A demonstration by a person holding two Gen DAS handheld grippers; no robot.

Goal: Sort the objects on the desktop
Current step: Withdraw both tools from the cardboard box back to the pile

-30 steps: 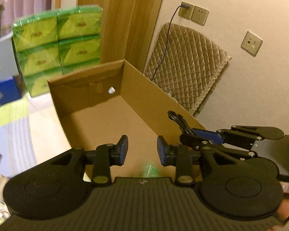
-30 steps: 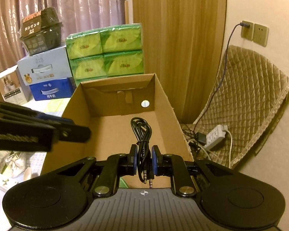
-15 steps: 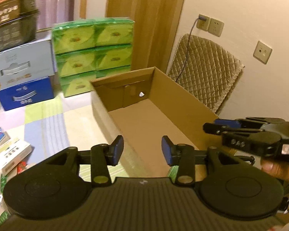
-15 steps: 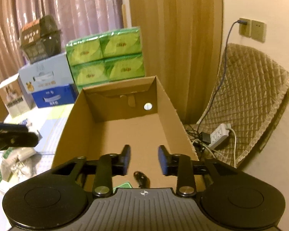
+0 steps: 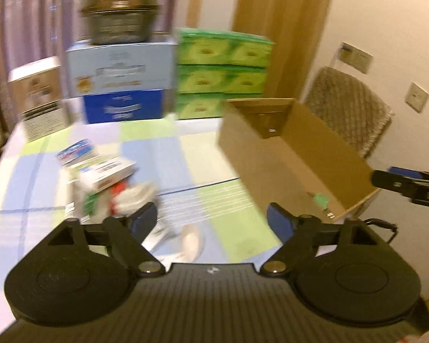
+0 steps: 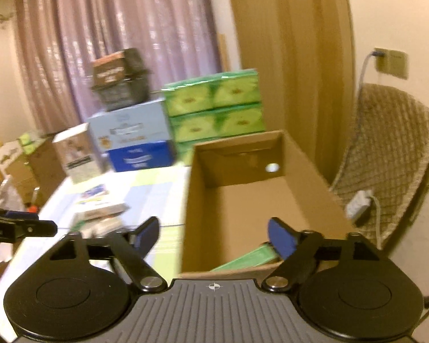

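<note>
Small boxes and packets lie jumbled left of the open cardboard box

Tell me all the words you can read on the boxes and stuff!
None can be read; the pictures are blurred.
Dark tub: pale lettering, unreadable.
Light blue box: print too blurred.
Dark blue box: white marks, unreadable.
Green packs: oval logos, unreadable.
Small boxes on the table: too blurred.

Mauve curtains beside a wooden panel; cream wall with sockets, warm dim light
</note>
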